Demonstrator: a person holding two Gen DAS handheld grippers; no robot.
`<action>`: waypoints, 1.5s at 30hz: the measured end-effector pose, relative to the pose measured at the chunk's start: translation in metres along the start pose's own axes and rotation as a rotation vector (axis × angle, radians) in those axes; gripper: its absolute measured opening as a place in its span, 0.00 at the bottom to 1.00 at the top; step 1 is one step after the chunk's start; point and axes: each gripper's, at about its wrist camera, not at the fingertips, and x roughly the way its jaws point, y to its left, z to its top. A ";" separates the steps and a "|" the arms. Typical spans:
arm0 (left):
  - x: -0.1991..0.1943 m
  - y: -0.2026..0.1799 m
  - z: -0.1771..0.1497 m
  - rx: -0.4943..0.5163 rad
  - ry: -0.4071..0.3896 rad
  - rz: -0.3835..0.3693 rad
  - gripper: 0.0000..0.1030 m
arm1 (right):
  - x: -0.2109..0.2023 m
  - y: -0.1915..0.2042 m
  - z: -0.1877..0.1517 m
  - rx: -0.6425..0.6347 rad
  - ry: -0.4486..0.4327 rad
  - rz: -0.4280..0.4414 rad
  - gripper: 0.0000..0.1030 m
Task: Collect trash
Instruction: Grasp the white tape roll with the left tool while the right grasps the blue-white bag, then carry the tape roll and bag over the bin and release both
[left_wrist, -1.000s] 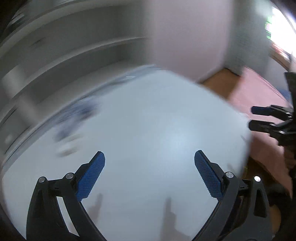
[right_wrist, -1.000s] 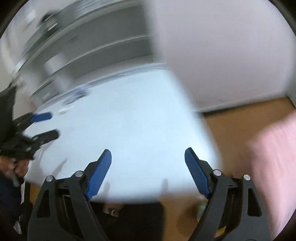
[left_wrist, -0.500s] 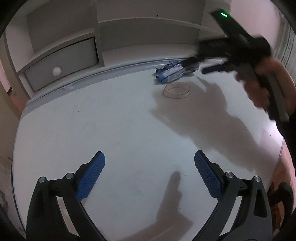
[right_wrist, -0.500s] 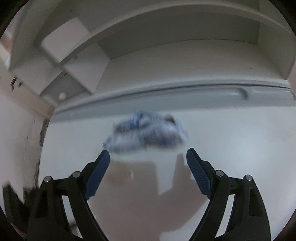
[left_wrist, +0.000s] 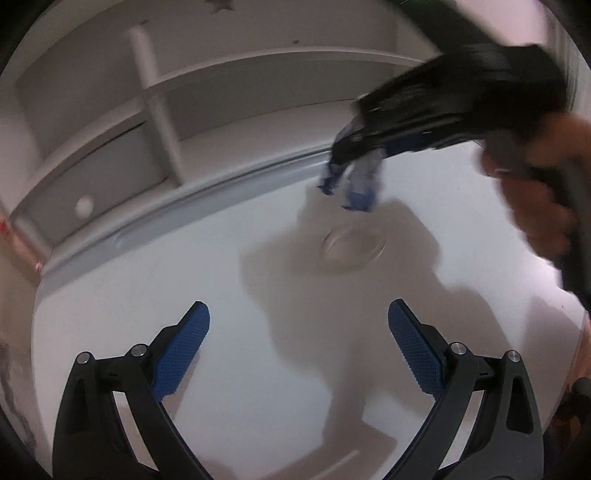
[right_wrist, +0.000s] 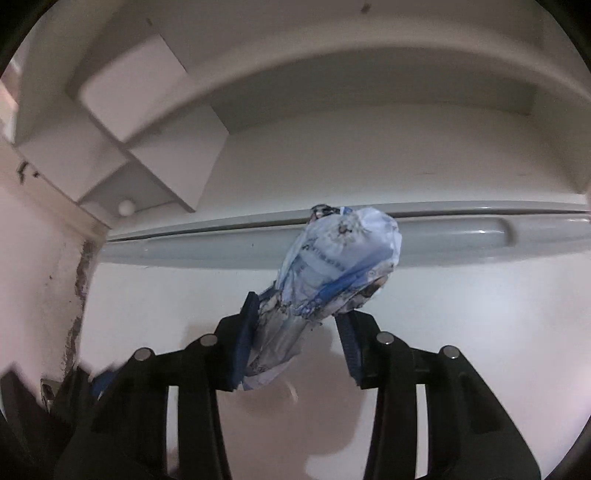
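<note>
Item: crumpled blue-and-white wrapper (right_wrist: 332, 273). It was clamped between the blue pads of the right gripper (right_wrist: 295, 332), the jaws drawn in tight on its lower, twisted end while the fuller end stood up and forward past the fingertips. In the left wrist view the same wrapper (left_wrist: 354, 181) was seen hanging from the right gripper (left_wrist: 354, 147), lifted clear of the white desk top (left_wrist: 184, 266); both were blurred there.

Item: left gripper (left_wrist: 299, 354). Its jaws were spread wide apart, nothing between the blue pads (left_wrist: 181, 354), and it was held over a bare stretch of the desk top, well apart from the wrapper.

Item: ring of pale tape (left_wrist: 354, 243). It was lying flat on the desk top, just below the hanging wrapper and inside the shadow cast by the right gripper. Whether it was a full roll or only an empty ring could not be told.

Item: right hand (left_wrist: 535, 199). It was wrapped around the handle of the right gripper at the right edge of the left wrist view.

Item: white shelf unit (right_wrist: 332, 155). It was standing along the back of the desk, with open compartments and a small drawer with a round knob (right_wrist: 126, 207) at the left.
</note>
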 end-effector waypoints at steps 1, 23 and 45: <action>0.005 -0.004 0.005 0.014 -0.001 0.001 0.92 | -0.012 -0.005 -0.006 0.003 -0.013 0.001 0.41; 0.023 -0.091 0.033 0.093 0.064 -0.051 0.47 | -0.250 -0.225 -0.300 0.371 -0.148 -0.184 0.42; -0.001 -0.545 -0.104 0.693 0.047 -0.674 0.47 | -0.245 -0.403 -0.556 0.758 -0.079 -0.551 0.42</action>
